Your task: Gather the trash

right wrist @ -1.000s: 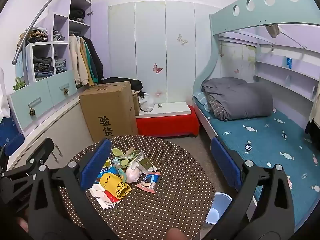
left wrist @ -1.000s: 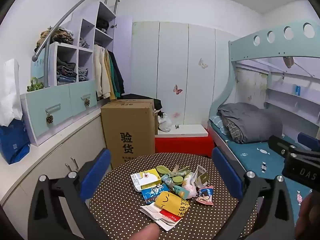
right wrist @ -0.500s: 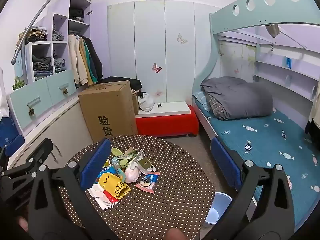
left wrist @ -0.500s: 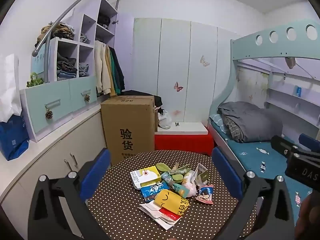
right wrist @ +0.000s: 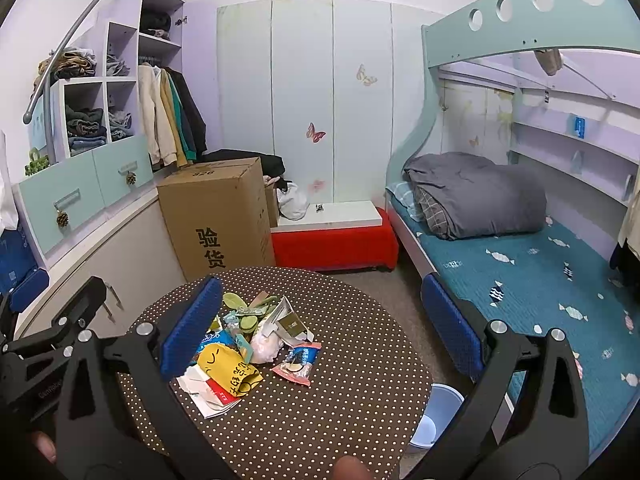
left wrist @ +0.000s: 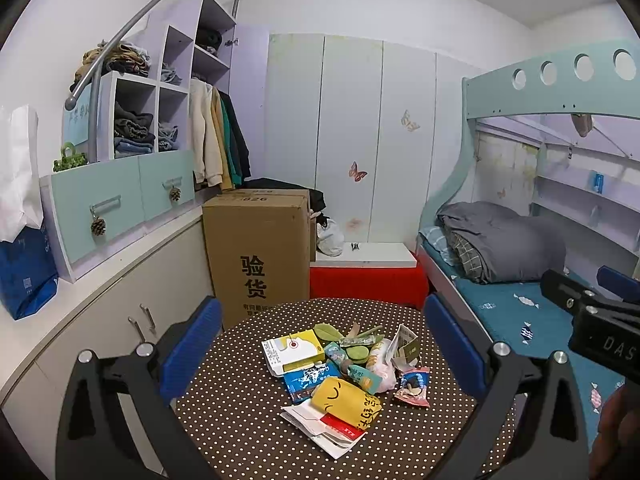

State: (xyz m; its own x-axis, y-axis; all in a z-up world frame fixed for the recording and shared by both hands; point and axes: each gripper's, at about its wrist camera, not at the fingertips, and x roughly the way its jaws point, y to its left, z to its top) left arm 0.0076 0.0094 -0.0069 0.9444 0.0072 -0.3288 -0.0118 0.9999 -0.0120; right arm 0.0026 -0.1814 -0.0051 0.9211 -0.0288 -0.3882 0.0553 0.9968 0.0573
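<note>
Barely any change from a second ago: both cameras drift slightly, the trash pile sits a bit higher and nearer in frame, nothing on the table has shifted.

Left wrist view: left gripper [left wrist: 320, 344] has jaws spread wide, nothing between them, hovering above the table [left wrist: 240, 432]. Trash pile [left wrist: 344, 372] lies mid-table, all touching or overlapping: white-yellow box [left wrist: 294, 350], blue packet [left wrist: 308, 378], yellow pouch [left wrist: 347, 402] on top of white-red paper [left wrist: 324, 432], green scraps [left wrist: 352, 346], pink-blue wrapper [left wrist: 413, 388] at the right edge of the heap. Right gripper's body pokes in at far right.

Right wrist view: right gripper [right wrist: 320, 324] jaws also spread, empty, above the table's right half. Pile [right wrist: 256, 344] sits partly behind my left finger [right wrist: 190, 326]. Pale blue bin [right wrist: 438, 414] stands on the floor just beside the table's right edge, partly hidden by it; can't see inside.

Progress, my read: zero items collected. Nothing gripped, pile looks intact, bin contents unknown. Everything is left: pick each piece, drop in bin. Flat paper will likely be the awkward one.
</note>
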